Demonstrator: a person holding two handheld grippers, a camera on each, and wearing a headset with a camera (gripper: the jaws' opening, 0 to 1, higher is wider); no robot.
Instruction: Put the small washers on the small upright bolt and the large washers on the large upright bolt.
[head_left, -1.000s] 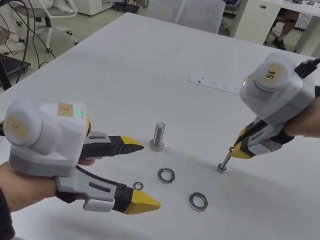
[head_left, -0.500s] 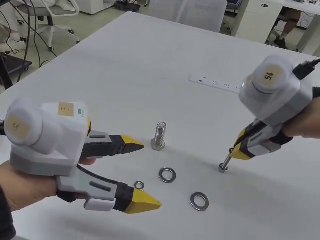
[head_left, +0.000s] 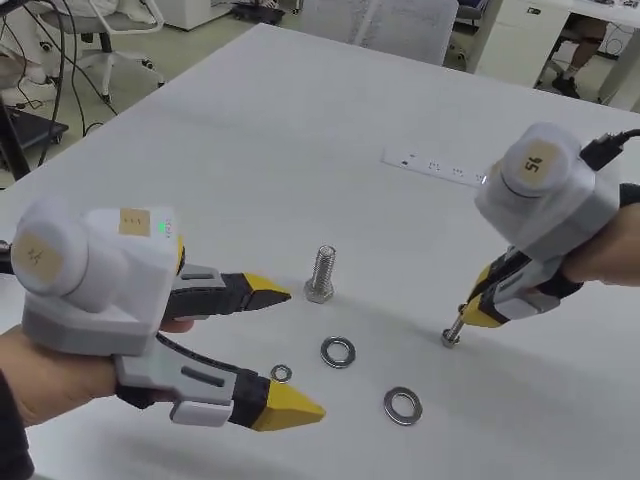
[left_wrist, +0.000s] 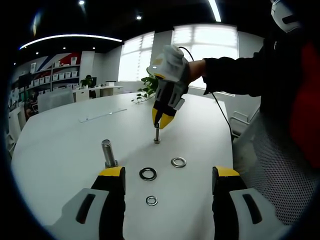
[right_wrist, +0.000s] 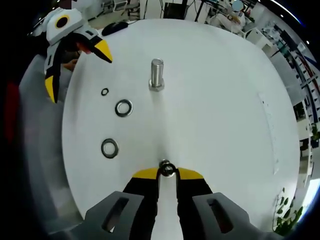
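The large bolt (head_left: 321, 273) (left_wrist: 107, 152) (right_wrist: 156, 75) stands upright mid-table. The small bolt (head_left: 453, 330) (left_wrist: 157, 135) leans slightly, its round top (right_wrist: 166, 168) pinched between the tips of my right gripper (head_left: 468, 315) (right_wrist: 166, 172), which is shut on it. Two large washers (head_left: 337, 351) (head_left: 402, 405) (right_wrist: 124, 107) (right_wrist: 109, 148) and one small washer (head_left: 281, 374) (left_wrist: 151, 200) (right_wrist: 104, 92) lie flat on the table. My left gripper (head_left: 300, 352) (left_wrist: 170, 172) hovers wide open at the near left; the small washer lies just past the gap between its jaws.
A white power strip (head_left: 430, 166) lies on the white table (head_left: 250, 150) behind the bolts. Chairs and cabinets stand beyond the far edge. Bare tabletop stretches to the left and behind the large bolt.
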